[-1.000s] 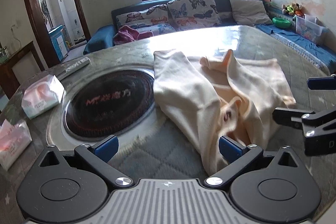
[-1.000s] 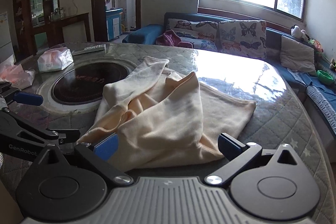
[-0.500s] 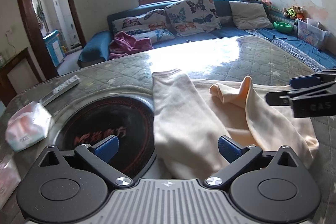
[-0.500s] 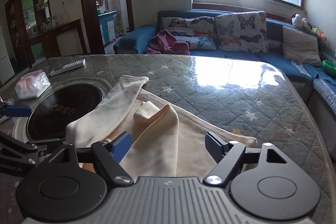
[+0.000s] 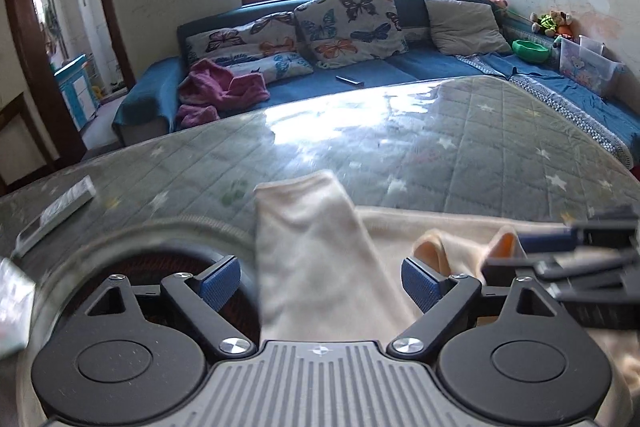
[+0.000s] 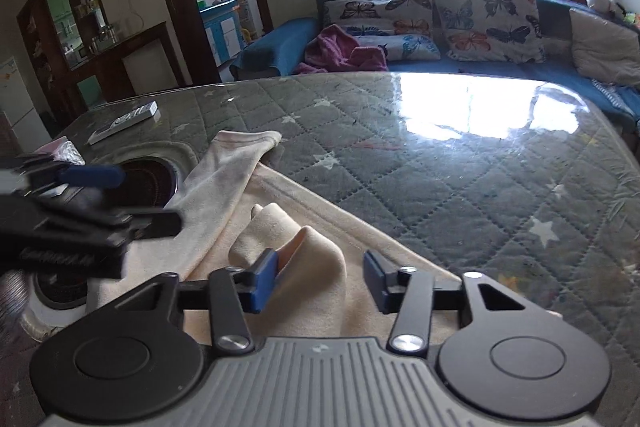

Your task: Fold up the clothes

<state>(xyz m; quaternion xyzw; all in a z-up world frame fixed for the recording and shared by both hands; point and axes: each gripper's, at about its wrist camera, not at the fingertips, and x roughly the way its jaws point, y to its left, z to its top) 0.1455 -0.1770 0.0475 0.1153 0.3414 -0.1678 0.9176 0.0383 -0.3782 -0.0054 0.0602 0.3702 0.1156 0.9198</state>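
A cream long-sleeved garment (image 5: 320, 259) lies crumpled on the quilted table, one sleeve stretched toward the far side. My left gripper (image 5: 320, 277) is open, its blue pads either side of that sleeve, low over it. In the right wrist view the garment (image 6: 224, 195) spreads from the sleeve cuff down under my right gripper (image 6: 320, 281), which is open with a raised fold of cloth between its pads. The right gripper shows at the right of the left wrist view (image 5: 568, 267); the left gripper shows at the left of the right wrist view (image 6: 80, 219).
A round dark cooktop (image 6: 148, 183) is set into the table (image 6: 440, 163) left of the garment. A remote (image 6: 124, 121) and a tissue pack (image 5: 12, 303) lie at the left. A blue sofa (image 5: 400, 67) with butterfly cushions stands beyond the far edge.
Both grippers have moved forward and lower over the garment. The right gripper's pads have come closer together around a raised fold. The garment has not visibly shifted.
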